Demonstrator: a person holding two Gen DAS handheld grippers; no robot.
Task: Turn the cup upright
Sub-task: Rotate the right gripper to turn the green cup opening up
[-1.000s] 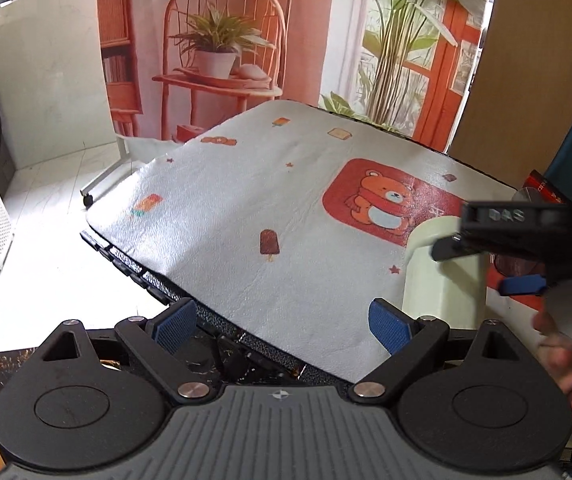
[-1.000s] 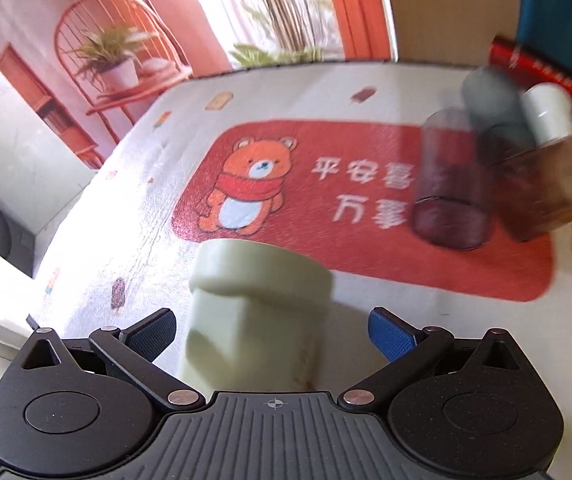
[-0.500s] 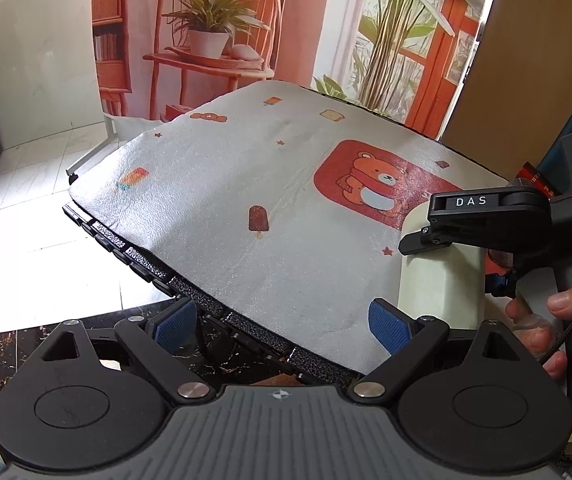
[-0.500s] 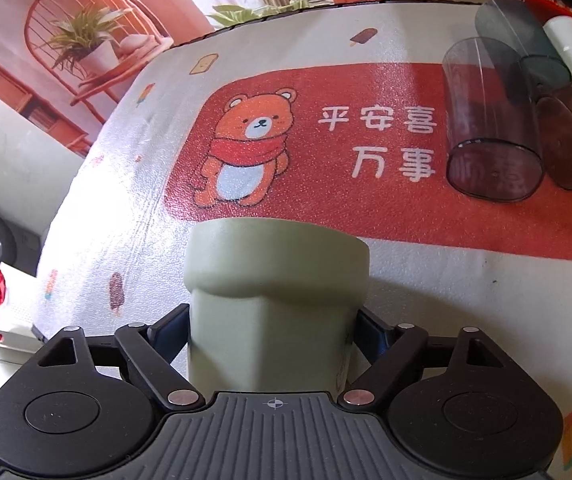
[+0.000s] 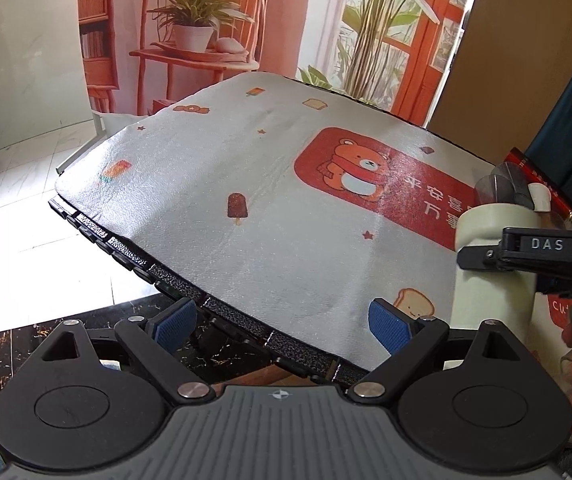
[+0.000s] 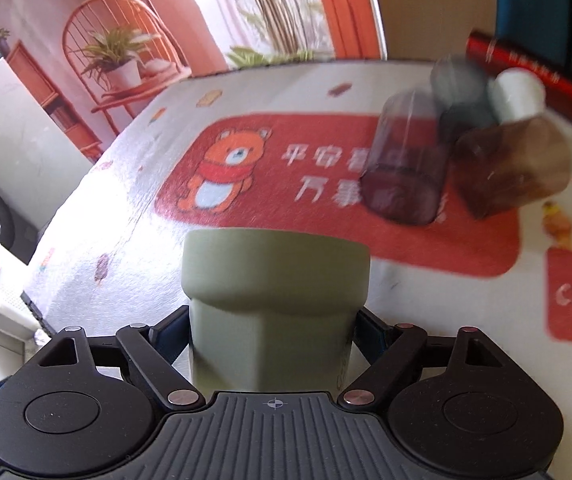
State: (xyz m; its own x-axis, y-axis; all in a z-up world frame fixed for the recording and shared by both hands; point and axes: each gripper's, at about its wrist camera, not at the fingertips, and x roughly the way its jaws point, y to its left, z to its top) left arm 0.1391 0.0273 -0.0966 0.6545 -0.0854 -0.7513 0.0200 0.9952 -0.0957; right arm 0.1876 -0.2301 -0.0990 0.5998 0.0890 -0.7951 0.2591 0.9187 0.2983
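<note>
A pale green cup point(image 6: 274, 304) with a wide collar is clamped between the blue pads of my right gripper point(image 6: 272, 336), which is shut on its faceted body. The right wrist view is blurred by motion. In the left wrist view the same cup point(image 5: 493, 280) stands at the right edge with the right gripper's black finger point(image 5: 525, 254) across it. I cannot tell which end of the cup is up. My left gripper point(image 5: 284, 320) is open and empty, over the near edge of the bear-print mat point(image 5: 270, 184).
Several tinted translucent cups point(image 6: 405, 172) and a white cup point(image 6: 517, 94) lie clustered at the mat's far right, next to a red tube point(image 6: 533, 72). The table edge point(image 5: 134, 256) drops to a tiled floor on the left.
My right gripper has closed on the green cup and moves with it; the view has gone blurred. The left gripper has drifted slightly and stays open.
</note>
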